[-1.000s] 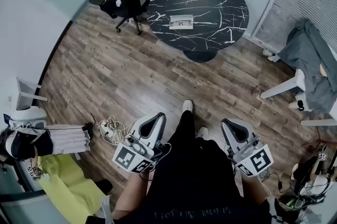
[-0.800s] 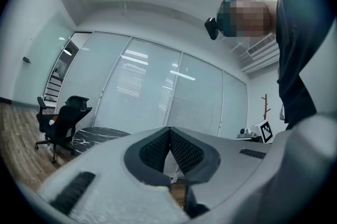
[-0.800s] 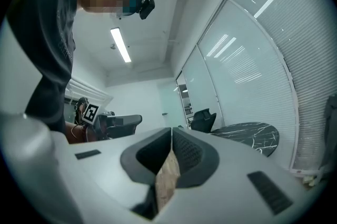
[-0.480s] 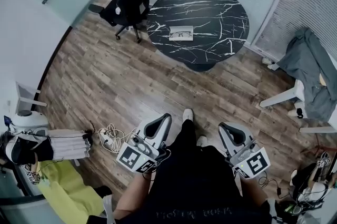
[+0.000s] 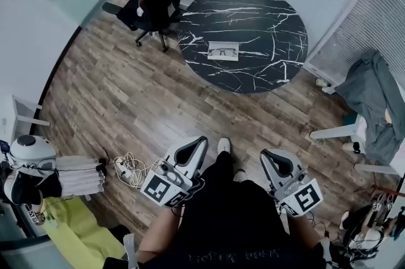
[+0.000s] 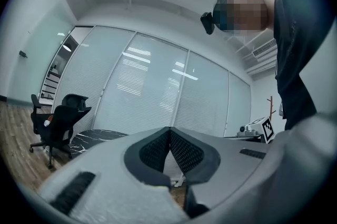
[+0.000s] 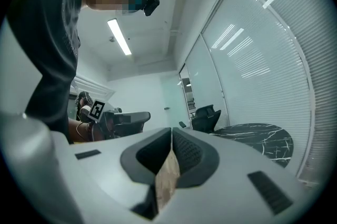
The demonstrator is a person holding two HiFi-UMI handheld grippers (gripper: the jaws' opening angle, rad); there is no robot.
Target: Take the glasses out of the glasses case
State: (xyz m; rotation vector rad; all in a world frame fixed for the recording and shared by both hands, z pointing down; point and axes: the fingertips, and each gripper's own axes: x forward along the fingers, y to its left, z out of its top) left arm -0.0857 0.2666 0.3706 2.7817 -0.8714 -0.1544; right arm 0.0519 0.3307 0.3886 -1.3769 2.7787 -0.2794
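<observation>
Glasses (image 5: 223, 52) lie in open case (image 5: 212, 46) on round table (image 5: 266, 14), well apart from left gripper (image 5: 200, 142), right gripper (image 5: 267, 155). Left gripper view: jaws pressed together, empty. Right gripper view: same. Nothing done; approach, lift-out remain.

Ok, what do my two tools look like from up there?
The left tool and right tool both have pale grey moulded shells, with black ribbed pads lining the jaws. Each carries a cube with black-and-white square markers at its rear. The person wears a black top.
</observation>
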